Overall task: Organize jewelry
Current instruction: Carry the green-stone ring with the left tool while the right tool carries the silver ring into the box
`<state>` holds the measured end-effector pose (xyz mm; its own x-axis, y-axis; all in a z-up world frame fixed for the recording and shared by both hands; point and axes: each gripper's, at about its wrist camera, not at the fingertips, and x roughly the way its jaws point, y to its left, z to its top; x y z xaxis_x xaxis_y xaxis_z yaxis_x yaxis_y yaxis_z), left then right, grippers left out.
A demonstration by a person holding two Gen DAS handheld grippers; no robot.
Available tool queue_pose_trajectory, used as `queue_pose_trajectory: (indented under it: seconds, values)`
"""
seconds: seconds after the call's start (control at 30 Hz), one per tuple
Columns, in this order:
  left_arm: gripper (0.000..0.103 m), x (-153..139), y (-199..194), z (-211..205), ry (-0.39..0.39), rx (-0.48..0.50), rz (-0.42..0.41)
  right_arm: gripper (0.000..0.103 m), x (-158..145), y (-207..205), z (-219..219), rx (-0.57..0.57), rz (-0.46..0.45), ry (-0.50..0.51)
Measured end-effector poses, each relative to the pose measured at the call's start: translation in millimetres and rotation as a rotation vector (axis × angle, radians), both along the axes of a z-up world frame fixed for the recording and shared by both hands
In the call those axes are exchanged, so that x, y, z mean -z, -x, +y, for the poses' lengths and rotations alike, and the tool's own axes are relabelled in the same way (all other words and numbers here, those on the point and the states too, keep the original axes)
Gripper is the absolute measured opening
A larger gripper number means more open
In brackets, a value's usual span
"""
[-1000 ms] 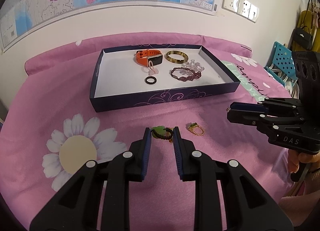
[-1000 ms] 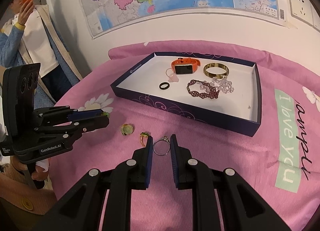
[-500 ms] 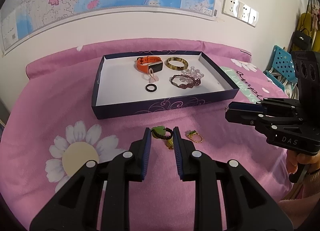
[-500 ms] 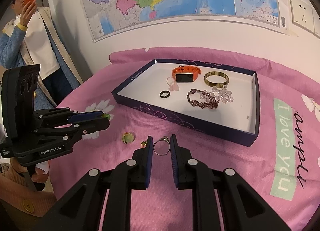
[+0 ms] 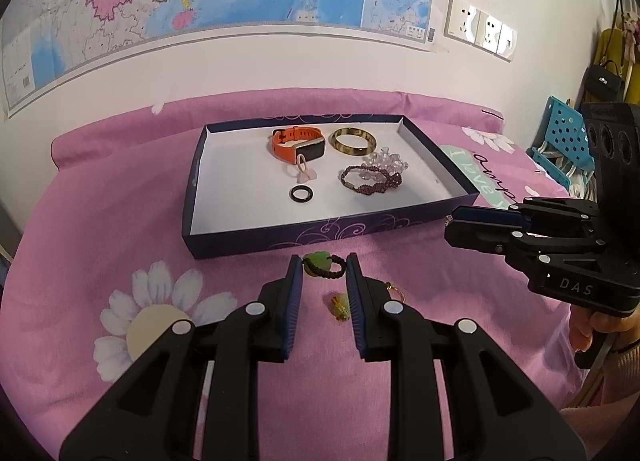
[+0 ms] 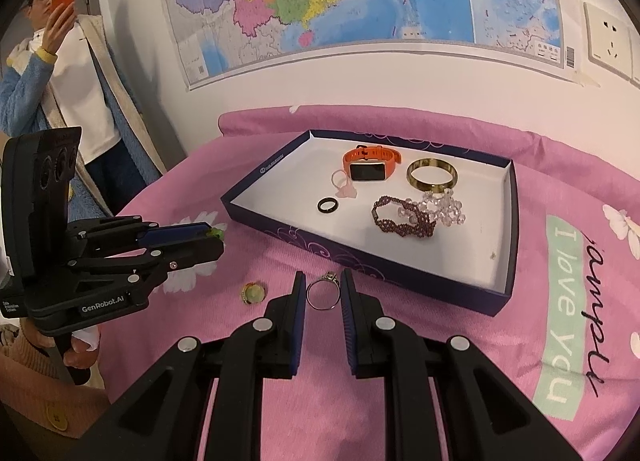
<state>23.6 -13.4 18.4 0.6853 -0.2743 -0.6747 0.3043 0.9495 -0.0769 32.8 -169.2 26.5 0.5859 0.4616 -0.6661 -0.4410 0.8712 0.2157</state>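
I have a ring pinched in each tool, and both loads sit just short of the near wall of the navy tray (image 5: 256, 243), so what matters is that the tray lies straight ahead, farther from me. My left gripper (image 5: 323, 267) pinches a black beaded ring with a green leaf charm (image 5: 322, 264), lifted off the pink cloth (image 5: 100, 221). My right gripper (image 6: 323, 292) pinches a thin silver ring with a small stone (image 6: 324, 293); its hoop faces me, edges against the ribbed blue pads. The right tips look nearer to the tray's near wall.

The tray is shallow card with a white floor, long axis running left to right. Inside lie an orange watch (image 5: 298, 143), a glossy gold bangle (image 5: 353, 140), a plain black ring (image 5: 301, 194), a dark red beaded bracelet (image 5: 370, 181) and clear crystal beads (image 5: 386, 161). A small gold ring (image 5: 340, 306) lies loose on the cloth.
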Motion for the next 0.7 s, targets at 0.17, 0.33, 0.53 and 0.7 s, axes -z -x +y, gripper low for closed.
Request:
queue_pose_trajectory:
  seconds: [0.17,0.33,0.53,0.7]
  values:
    - [0.023,-3,-6,-2,-0.004,0.002,-0.008,0.015,-1,-6,0,-0.001,-0.004,-0.003]
    - [0.023,-5,-11,-4,-0.005,0.001,-0.018,0.015,-1,-12,0,0.000,-0.006,-0.006]
    - [0.023,-6,-18,-6,-0.009,0.003,-0.022,0.015,-3,-17,-1,0.002,-0.012,-0.003]
    - [0.023,-7,-22,-9,-0.010,0.005,-0.024,0.015,-4,-24,-2,0.010,-0.018,-0.001]
